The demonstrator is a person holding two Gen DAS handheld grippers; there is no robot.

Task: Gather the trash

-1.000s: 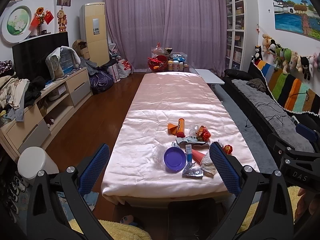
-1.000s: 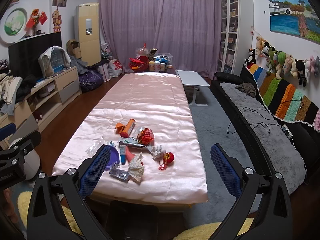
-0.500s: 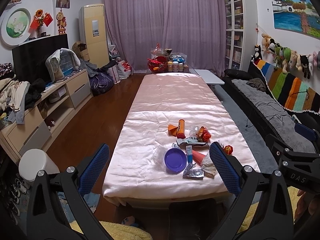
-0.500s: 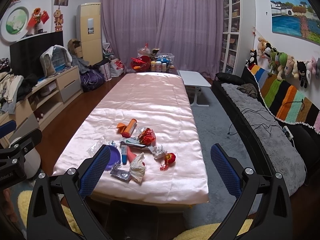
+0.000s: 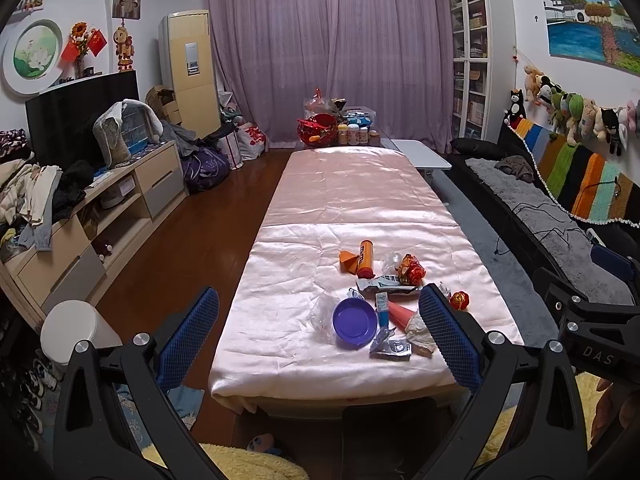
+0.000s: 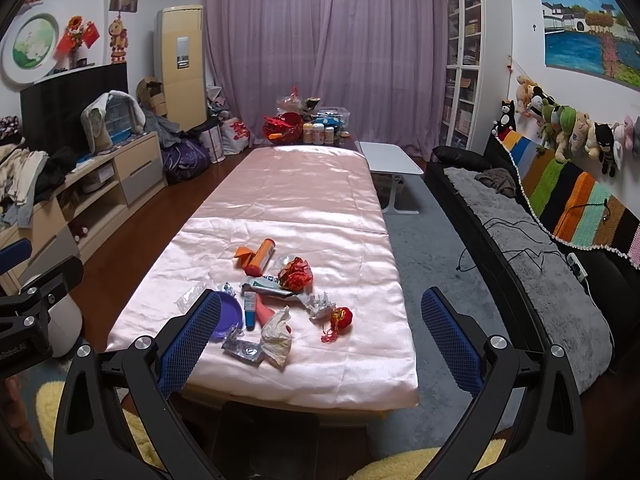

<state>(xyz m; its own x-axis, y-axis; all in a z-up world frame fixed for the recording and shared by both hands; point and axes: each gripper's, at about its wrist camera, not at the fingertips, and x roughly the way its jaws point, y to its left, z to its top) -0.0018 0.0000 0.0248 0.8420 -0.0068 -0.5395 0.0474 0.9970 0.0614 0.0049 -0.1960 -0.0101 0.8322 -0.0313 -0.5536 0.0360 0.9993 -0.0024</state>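
A pile of trash lies at the near end of a long table with a pink cloth (image 5: 352, 200) (image 6: 296, 200): an orange tube (image 5: 365, 258) (image 6: 260, 257), a purple plate (image 5: 355, 322) (image 6: 229, 316), a crumpled tissue (image 5: 418, 330) (image 6: 278, 336), a silver wrapper (image 5: 390, 348) (image 6: 244, 350), a red-gold wrapper (image 5: 410, 270) (image 6: 296, 274) and a small red ornament (image 5: 459, 300) (image 6: 341, 318). My left gripper (image 5: 318, 336) is open and empty, held before the table's near edge. My right gripper (image 6: 320, 336) is open and empty beside it, above the near edge.
A white bin (image 5: 76, 330) stands on the floor left of the table. A TV cabinet (image 5: 100, 200) with clothes runs along the left wall. A black sofa (image 6: 532, 240) with a grey throw lies to the right. Bottles and a red basket (image 5: 318, 128) stand at the far end.
Both grippers have drifted slightly; the view shifts a little. Nothing on the table has moved and both grippers stay open.
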